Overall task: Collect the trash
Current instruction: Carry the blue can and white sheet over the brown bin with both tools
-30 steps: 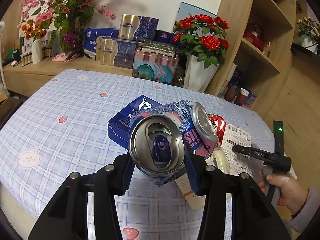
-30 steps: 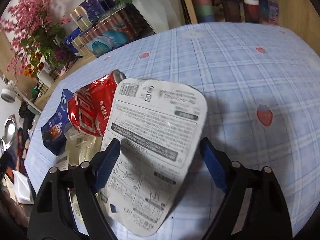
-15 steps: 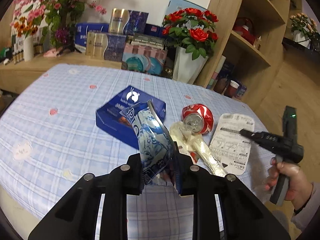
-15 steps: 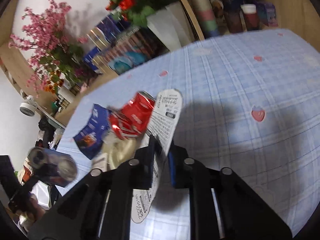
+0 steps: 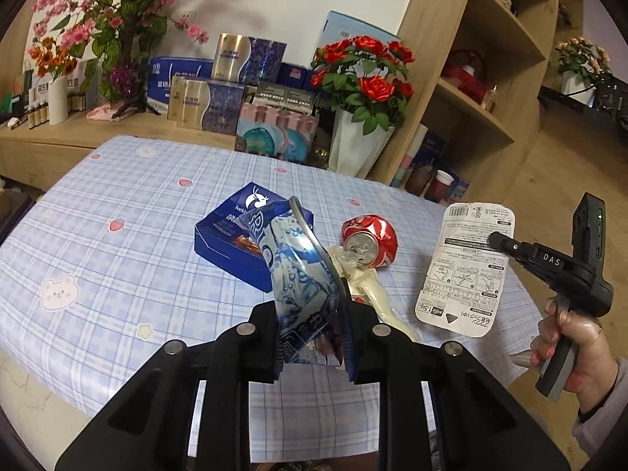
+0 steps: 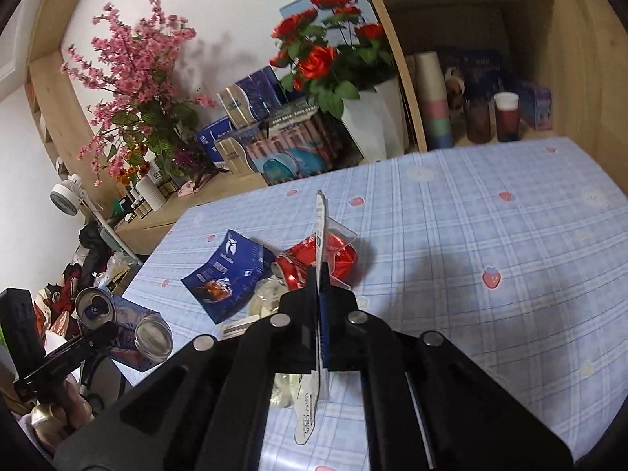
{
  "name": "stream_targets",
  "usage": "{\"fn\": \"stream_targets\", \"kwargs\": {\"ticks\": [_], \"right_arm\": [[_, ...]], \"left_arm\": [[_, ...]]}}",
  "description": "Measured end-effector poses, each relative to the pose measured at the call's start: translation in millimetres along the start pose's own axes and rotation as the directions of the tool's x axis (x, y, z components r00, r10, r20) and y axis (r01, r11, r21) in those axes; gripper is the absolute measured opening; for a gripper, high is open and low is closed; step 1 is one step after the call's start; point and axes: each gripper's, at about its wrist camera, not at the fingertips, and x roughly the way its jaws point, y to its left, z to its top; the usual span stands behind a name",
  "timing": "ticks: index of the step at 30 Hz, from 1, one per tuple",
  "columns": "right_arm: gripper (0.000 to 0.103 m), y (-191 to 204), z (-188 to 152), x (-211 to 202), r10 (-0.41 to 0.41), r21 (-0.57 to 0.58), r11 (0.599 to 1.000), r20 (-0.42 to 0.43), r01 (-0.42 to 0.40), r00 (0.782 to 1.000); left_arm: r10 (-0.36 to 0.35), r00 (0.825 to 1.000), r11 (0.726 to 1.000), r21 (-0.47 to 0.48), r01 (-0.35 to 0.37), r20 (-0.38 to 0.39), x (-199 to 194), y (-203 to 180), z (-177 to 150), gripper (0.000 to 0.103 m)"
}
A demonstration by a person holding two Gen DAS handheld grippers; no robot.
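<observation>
A: Trouble could be had with the squashed blue and silver metal drink can [image 5: 298, 271]. It is squeezed between the pads of the left gripper [image 5: 314, 337] at the low middle of the left view. Its skin is smooth and bent, so it could be pushed out sideways and dropped.

B: And the flat white printed card pack [image 5: 469, 267]?

A: It is pinched tight by the right gripper [image 6: 320, 306], edge-on in the right view, and is held up off the blue checked tablecloth [image 5: 117, 274]. It is thin and floppy, so it could be slid out if it is swung.

B: What is left?

A: A crushed shiny red can [image 5: 369, 239], a dark blue cardboard box [image 5: 227, 231] and a crinkly clear plastic wrapper [image 5: 373, 290] are seen mid-frame on the cloth, close together.
</observation>
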Motion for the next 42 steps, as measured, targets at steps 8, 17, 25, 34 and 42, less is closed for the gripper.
{"fn": "stream_targets", "kwargs": {"ticks": [8, 17, 25, 34, 42], "right_arm": [[0.005, 34, -20, -49, 0.005, -0.083, 0.997, 0.030, -0.002, 1.000], [0.005, 73, -64, -92, 0.041, -0.152, 0.988, 0.020, -0.037, 0.999], [0.005, 92, -105, -111, 0.063, -0.168, 0.983, -0.042, -0.069, 0.997], [0.005, 119, -143, -112, 0.082, -0.217, 0.970, -0.139, -0.111, 0.987], [0.006, 127, -160, -100, 0.085, -0.217, 0.968, -0.199, -0.129, 0.976]], "left_arm": [[-0.039, 0.999, 0.999, 0.022, 0.038, 0.023, -45, -11, -6, 0.022], [-0.078, 0.997, 0.996, 0.049, 0.076, 0.023, -87, -24, -21, 0.022], [-0.092, 0.996, 0.995, 0.047, 0.090, 0.022, -116, -25, -39, 0.022], [-0.100, 0.995, 0.994, 0.040, 0.099, 0.020, -137, -24, -54, 0.022], [-0.101, 0.995, 0.994, 0.038, 0.100, 0.012, -139, -23, -59, 0.022]]}}
